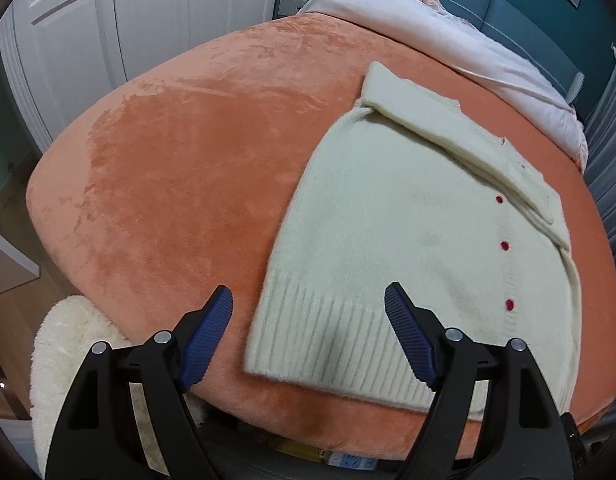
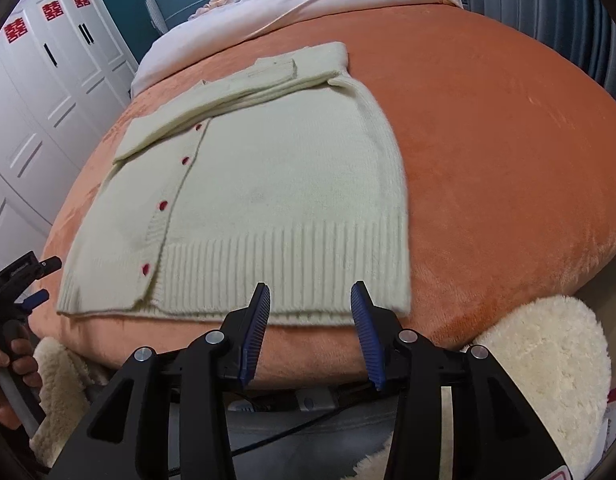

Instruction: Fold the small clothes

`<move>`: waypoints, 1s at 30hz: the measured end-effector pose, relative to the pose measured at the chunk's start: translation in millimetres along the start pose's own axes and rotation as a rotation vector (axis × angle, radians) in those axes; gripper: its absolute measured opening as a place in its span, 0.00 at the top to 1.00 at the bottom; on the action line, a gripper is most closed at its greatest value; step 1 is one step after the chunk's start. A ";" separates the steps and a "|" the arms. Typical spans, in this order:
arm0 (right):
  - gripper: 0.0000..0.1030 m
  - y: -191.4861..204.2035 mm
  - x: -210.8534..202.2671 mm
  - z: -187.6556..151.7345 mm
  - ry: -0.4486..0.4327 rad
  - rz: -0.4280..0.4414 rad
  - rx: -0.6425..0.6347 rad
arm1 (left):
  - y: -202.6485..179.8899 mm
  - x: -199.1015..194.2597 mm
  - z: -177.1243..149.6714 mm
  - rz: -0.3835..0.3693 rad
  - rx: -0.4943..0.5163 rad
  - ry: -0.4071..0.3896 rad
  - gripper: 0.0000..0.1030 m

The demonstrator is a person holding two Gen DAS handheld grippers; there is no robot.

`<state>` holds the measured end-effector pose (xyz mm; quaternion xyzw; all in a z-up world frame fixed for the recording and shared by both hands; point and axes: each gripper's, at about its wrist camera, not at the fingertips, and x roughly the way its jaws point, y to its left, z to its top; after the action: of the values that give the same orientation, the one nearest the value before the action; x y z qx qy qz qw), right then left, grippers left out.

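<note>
Cardigan lies flat, sleeves folded across; with my left tongs and right tongs both wide and empty, I'd pinch the ribbed hem corners evenly, then fold upward.

black left gripper and right gripper: ribbed blue pads, silver screws.

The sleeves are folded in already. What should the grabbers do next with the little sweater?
Probably lower both open tools, the left tool and right tool, onto the ribbed hem nearest them and pinch it. The cream sweater lies flat with both sleeves folded across its top, so folding the hem up seems next.
</note>
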<state>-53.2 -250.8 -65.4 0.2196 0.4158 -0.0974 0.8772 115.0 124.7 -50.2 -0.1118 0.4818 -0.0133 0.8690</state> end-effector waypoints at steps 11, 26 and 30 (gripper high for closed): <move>0.83 91.3 60.0 147.0 -0.132 0.109 -0.207 | -71.9 59.0 134.2 -0.134 -0.067 -0.057 0.27; 1.00 141.5 257.7 267.7 0.028 0.102 -0.305 | -94.0 211.8 207.2 0.085 -0.028 0.070 0.28; 1.00 76.8 238.9 282.9 -0.021 0.033 -0.112 | -78.7 215.5 203.9 0.029 -0.036 0.047 0.25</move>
<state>320.0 -312.0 -68.7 0.1760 0.4076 -0.0617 0.8939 408.3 56.8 -109.6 -0.1202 0.5038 0.0054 0.8554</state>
